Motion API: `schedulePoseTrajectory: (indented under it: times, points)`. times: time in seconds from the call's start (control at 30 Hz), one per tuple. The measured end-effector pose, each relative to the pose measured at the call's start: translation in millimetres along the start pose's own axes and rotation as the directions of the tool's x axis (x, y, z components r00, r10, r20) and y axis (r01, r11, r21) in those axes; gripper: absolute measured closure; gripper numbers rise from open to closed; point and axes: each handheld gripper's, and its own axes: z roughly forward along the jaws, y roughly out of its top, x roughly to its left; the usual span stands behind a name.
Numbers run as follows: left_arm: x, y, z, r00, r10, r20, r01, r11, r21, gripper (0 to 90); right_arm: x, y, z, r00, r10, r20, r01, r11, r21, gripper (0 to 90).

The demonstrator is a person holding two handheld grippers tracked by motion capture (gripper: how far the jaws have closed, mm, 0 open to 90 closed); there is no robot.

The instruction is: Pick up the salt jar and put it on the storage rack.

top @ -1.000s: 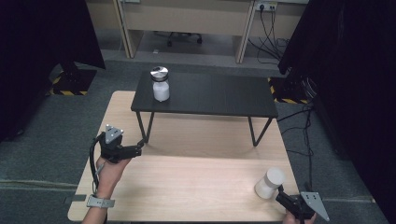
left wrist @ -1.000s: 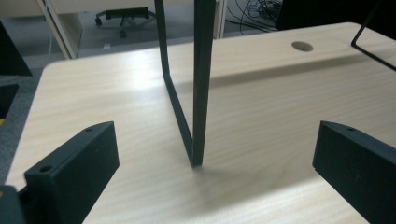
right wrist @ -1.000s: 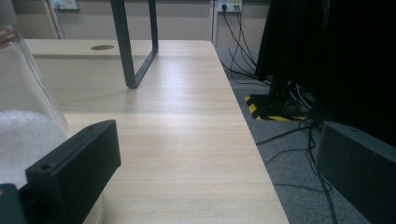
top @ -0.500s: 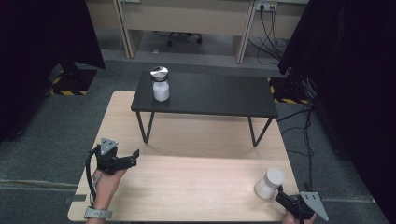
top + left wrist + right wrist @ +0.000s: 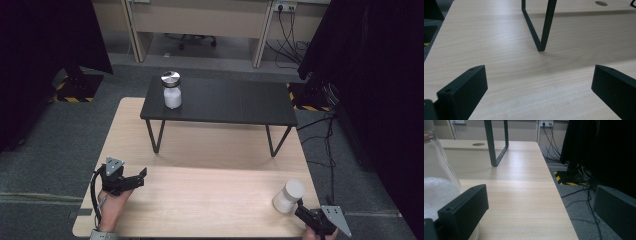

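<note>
Partly cut off at the frame's bottom, the right gripper [image 5: 301, 209] stands spread beside the white jar [image 5: 289, 195], the left gripper [image 5: 136, 177] likewise spread.

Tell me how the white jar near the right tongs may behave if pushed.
The clear, white-filled jar without a lid looks like glass, so probably fragile and slippery. Partly filled, it seems moderately heavy. Upright near the wooden table's edge, it may tip and spill.

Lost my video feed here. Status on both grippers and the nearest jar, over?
Left gripper open, empty, low over wooden table. Right gripper open beside white jar, jar outside its jaws. Nothing in the way.
</note>
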Motion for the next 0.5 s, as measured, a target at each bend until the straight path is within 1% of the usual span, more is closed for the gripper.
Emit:
schedulePoseTrajectory:
  times: [0.2,0.27,0.5]
  points:
    - [2.3,-10.6,-2.3,0.9998,-0.012,-0.017,0.012,0.9999,0.006,0.0,0.0,-0.6,-0.1,1.0000,-0.003,-0.001,0.003,1.000,-0.003,0.3]
    - [3.0,-11.4,-2.8,0.9998,-0.008,-0.018,0.008,0.9999,0.008,0.0,0.0,-0.7,-0.2,1.0000,-0.004,-0.001,0.004,1.000,-0.004,0.2]
    - [3.9,-18.1,-3.3,0.9995,-0.018,-0.024,0.019,0.9996,0.019,0.0,0.1,-1.0,-0.3,1.0000,-0.005,0.000,0.005,1.000,-0.005,0.2]
